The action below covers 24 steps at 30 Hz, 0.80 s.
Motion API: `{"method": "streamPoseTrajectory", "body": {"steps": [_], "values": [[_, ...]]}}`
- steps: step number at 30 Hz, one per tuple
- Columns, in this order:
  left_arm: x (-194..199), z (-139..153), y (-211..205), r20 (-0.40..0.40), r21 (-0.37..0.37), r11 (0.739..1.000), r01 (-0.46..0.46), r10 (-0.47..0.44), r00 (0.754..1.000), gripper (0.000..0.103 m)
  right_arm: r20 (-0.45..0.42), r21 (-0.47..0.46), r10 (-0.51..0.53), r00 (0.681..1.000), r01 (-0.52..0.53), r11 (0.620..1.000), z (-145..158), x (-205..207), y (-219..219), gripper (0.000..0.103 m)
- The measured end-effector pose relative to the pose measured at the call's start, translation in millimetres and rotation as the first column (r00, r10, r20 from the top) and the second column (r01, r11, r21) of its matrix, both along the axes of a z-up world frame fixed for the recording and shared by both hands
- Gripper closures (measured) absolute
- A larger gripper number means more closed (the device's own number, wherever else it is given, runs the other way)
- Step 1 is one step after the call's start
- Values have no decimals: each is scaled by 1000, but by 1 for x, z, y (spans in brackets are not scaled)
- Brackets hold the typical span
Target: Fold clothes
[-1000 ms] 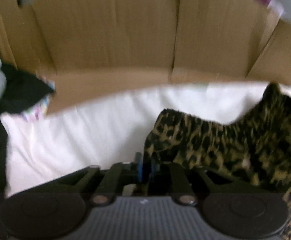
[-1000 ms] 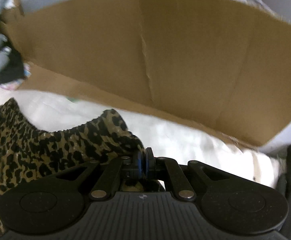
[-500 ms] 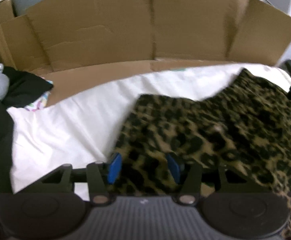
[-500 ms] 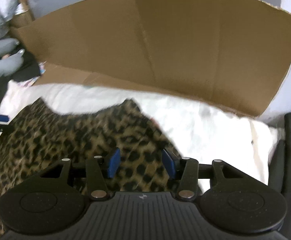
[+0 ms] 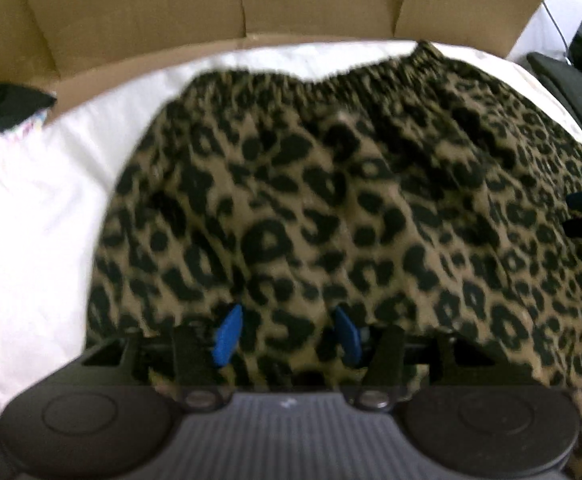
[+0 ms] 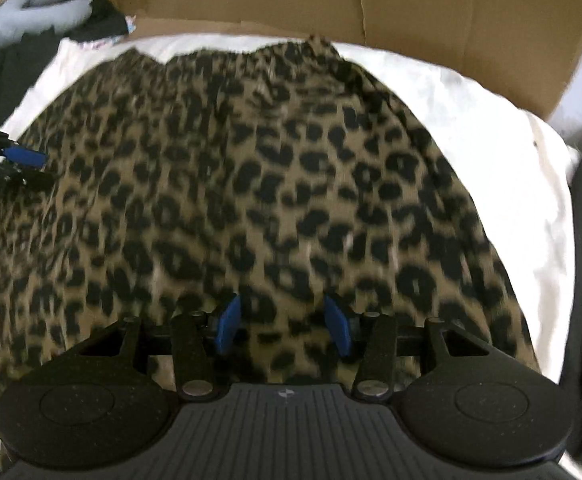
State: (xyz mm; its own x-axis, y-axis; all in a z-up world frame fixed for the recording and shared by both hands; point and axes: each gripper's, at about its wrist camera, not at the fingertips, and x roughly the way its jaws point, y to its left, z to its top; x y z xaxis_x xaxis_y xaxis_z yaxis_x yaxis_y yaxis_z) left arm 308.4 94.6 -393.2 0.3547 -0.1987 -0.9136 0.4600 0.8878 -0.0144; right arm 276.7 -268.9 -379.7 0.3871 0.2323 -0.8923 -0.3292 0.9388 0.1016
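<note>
Over the white sheet (image 5: pixel 31 216), leopard-print garment (image 5: pixel 331 184) lying spread flat, I'm hovering my left gripper (image 5: pixel 287 336) and right gripper (image 6: pixel 283 324) above it, both jaws gaping, holding nothing, cardboard (image 6: pixel 411 4) standing behind.

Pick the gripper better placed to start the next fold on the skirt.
Left, narrowly. Both grippers are open above the skirt. The left gripper sits nearer a side edge, with white sheet showing close beside it; the right gripper hovers mid-fabric.

Leopard-print garment (image 5: pixel 331 200) blurred, cut off at frame edges.
</note>
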Motion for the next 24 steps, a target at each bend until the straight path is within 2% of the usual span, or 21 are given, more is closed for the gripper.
{"method": "streamPoseTrajectory", "body": {"steps": [6,10,12,17,23,24], "values": [[-34,2,7,-6,42,998,57,-56,998,48,-48,-24,1,999,-2,1000,5,-30,-11,49],[-47,14,11,-16,39,996,76,-76,997,56,-82,-70,12,997,-18,997,14,-39,-16,50],[-54,21,10,-11,21,996,81,-81,997,57,-90,-71,1,996,-7,997,22,-45,-18,50],[-69,36,6,4,-24,995,94,-94,996,57,-26,7,25,999,-25,1000,43,-62,-6,50],[-79,19,-21,-30,-78,989,126,-129,991,60,7,64,69,998,-70,995,42,-63,34,50],[-79,15,-24,-41,-78,989,128,-132,990,66,6,74,73,997,-73,995,40,-62,40,50]]}}
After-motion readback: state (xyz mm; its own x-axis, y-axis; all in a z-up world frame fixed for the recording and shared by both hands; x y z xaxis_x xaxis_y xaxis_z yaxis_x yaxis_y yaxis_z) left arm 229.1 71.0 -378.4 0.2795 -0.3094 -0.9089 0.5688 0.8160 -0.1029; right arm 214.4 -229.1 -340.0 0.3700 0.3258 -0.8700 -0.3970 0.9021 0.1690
